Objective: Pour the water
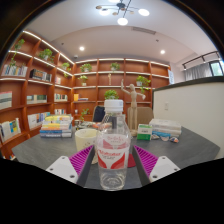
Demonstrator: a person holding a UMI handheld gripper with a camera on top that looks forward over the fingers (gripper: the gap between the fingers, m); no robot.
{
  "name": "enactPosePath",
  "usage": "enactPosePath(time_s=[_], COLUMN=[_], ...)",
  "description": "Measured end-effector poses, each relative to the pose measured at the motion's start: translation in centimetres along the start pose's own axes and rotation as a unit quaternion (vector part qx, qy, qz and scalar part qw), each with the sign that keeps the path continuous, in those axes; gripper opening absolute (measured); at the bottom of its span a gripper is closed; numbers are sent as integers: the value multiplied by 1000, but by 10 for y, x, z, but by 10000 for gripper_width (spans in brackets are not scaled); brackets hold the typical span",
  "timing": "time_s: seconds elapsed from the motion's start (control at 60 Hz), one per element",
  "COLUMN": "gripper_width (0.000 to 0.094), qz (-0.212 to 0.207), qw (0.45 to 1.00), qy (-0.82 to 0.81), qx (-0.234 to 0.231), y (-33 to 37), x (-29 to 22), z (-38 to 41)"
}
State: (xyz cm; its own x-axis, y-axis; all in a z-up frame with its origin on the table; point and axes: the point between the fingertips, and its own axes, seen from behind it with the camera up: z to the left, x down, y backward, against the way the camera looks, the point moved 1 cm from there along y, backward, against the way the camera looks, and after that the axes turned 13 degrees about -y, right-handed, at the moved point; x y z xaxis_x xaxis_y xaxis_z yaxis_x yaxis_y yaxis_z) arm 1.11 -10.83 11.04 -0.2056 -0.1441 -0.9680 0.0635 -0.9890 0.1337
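- We see a clear plastic water bottle (113, 150) standing between the two fingers of the gripper (112, 163), its long axis upright and its white cap pointing straight up.
- The gripper's pink pads (81, 160) sit against the bottle's left and right sides with no gap we can make out, so we read the gripper as clenched on the bottle.
- The bottle carries a red-and-white label around its middle, and we cannot tell the water level inside it.
- We cannot tell whether the bottle's base rests on the grey tabletop (40, 148) or is lifted off it, since the base lies low between the fingers.
- Just beyond the bottle and slightly left, we see a pale cup (87, 138) standing upright on the tabletop, apart from the bottle.
- Farther left on the tabletop lies a stack of books (57, 126).
- To the right, beyond the fingers, sit a white box-like object (165, 128) and a small green item (144, 131) just beside it.
- Far behind, wooden shelves (40, 80) with books and potted plants line the left and back walls, and a ceiling lamp (122, 14) hangs overhead.
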Motion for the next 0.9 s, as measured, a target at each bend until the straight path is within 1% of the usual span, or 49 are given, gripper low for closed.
enactPosePath(time_s=[0.05,0.117,0.15,0.167,0.2,0.217,0.233,0.25,0.267,0.3,0.483,0.567,0.617,0.65,0.75,0.817,0.867,0.9], gripper_width=[713,523,516,487,474,439,428,393,382,330,329,328,328,328,328,330,328,328], qz=[-5,-2,-4,-5,-4,-5,-5,-7,-8,-12,-19,-7,2,10,39,40,34,25], qw=[1000,1000,1000,1000,1000,1000,1000,1000,1000,1000,1000,1000,999,997,981,957,930,908], qy=[-6,-18,-20,-16,-8,-4,-4,-6,-8,-5,11,22,46,71,190,285,364,416], qx=[0,-14,-15,-15,-16,-16,-14,-12,-10,-10,-13,-21,-18,-15,12,23,42,46], y=[-6,-12,-13,-13,-13,-13,-12,-12,-12,-14,-12,-15,-19,-23,-39,-56,-65,-71], x=[-2,-1,-2,-1,-1,-1,-1,-1,-1,-2,-2,-1,-4,-7,-17,-30,-38,-50], z=[-1,5,5,6,6,7,6,6,6,6,11,11,9,0,-25,-40,-41,-43])
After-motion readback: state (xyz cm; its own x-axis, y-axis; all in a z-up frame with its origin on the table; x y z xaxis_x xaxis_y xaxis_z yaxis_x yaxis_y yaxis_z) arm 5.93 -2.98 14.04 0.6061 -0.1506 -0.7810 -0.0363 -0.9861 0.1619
